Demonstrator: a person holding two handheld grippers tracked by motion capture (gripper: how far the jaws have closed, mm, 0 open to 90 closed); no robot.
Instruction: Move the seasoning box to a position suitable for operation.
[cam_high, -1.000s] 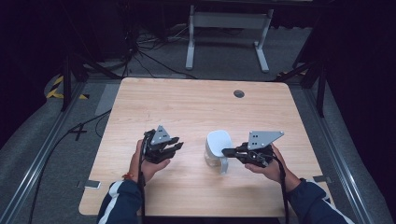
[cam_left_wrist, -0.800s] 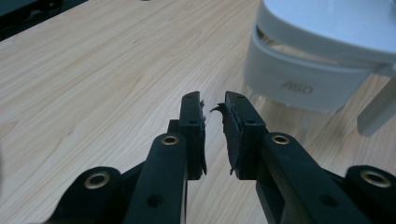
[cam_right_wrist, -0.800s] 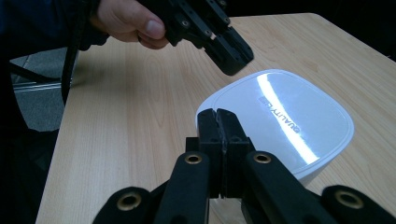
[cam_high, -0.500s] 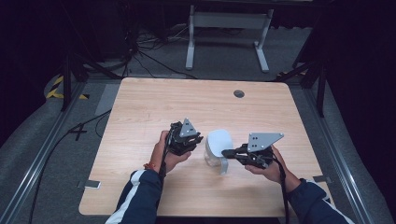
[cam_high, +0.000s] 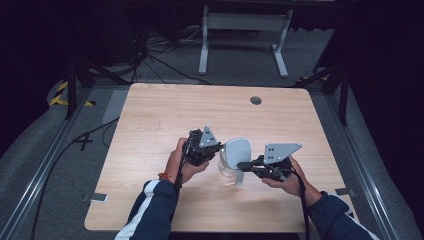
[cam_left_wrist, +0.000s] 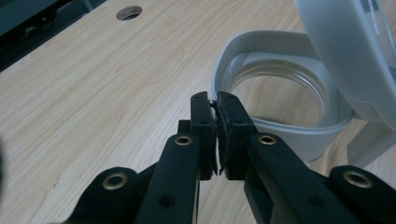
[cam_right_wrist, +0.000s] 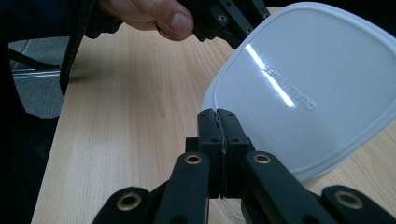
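Left gripper: held in the left hand, jaws pressed together, pointing right. Right gripper: held in the right hand, jaws pressed together, pointing left. Both forearms enter from below.

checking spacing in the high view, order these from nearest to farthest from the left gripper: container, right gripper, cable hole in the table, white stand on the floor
1. container, just to its right, at its jaws
2. right gripper, beyond the container, right side
3. cable hole, far edge of the table
4. white stand, on the floor past the table

Measured from the left gripper.
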